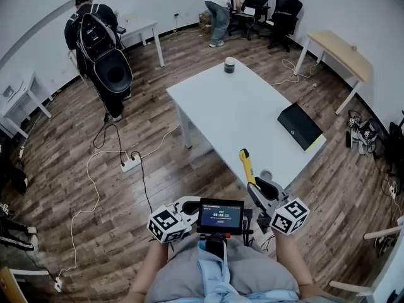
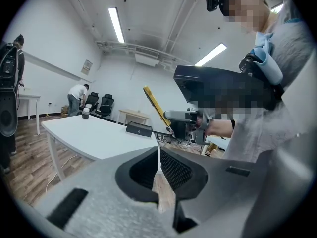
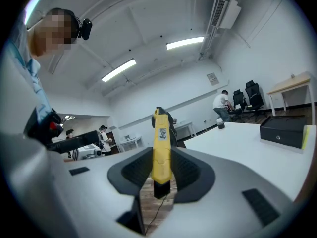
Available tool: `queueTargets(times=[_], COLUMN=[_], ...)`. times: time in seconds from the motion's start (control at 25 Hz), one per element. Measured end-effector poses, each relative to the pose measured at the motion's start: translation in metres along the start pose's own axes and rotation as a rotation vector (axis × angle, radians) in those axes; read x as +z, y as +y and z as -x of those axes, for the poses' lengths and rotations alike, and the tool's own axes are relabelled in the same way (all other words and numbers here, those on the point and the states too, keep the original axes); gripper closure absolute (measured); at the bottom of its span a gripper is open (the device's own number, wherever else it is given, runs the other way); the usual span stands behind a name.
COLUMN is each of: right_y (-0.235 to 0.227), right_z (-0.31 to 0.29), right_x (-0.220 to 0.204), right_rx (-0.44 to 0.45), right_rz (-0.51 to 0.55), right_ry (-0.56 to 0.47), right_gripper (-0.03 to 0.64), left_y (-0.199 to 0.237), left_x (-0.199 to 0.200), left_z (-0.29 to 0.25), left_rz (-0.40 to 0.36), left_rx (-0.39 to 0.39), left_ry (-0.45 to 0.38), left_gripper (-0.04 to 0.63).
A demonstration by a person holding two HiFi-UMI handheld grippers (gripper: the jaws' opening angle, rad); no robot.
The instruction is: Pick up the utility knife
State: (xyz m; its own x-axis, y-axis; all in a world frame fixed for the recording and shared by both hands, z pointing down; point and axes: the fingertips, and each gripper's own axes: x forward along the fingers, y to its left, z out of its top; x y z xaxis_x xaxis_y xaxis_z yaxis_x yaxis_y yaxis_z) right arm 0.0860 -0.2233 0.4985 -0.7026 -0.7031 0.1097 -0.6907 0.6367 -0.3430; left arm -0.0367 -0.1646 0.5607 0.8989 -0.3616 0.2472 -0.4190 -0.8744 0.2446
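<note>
The yellow utility knife (image 1: 246, 165) stands up out of my right gripper (image 1: 257, 187), which is shut on its lower end, held close to my body off the near corner of the white table (image 1: 233, 109). In the right gripper view the knife (image 3: 161, 148) rises upright between the jaws of that gripper (image 3: 159, 176). My left gripper (image 1: 187, 204) is held low beside it, shut with nothing in it; its own view shows the jaws of the left gripper (image 2: 159, 168) pressed together, with the knife (image 2: 157, 109) beyond them.
On the table lie a black box (image 1: 301, 126) at the right edge and a small jar (image 1: 230, 65) at the far end. A power strip (image 1: 130, 163) with cables lies on the wood floor. A person with a black backpack (image 1: 104, 52) stands left; a wooden desk (image 1: 341, 52) is far right.
</note>
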Motion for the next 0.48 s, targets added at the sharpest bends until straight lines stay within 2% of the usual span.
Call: queueTargets(times=[0.48], right_y=[0.023], right_z=[0.009], right_x=[0.008], right_rx=[0.031], right_rz=[0.017], right_ry=[-0.033], right_gripper=[0.489], left_y=[-0.006], left_x=[0.013], left_z=[0.006], left_rz=[-0.026], left_rx=[-0.011], left_ry=[-0.026], left_gripper=[0.575])
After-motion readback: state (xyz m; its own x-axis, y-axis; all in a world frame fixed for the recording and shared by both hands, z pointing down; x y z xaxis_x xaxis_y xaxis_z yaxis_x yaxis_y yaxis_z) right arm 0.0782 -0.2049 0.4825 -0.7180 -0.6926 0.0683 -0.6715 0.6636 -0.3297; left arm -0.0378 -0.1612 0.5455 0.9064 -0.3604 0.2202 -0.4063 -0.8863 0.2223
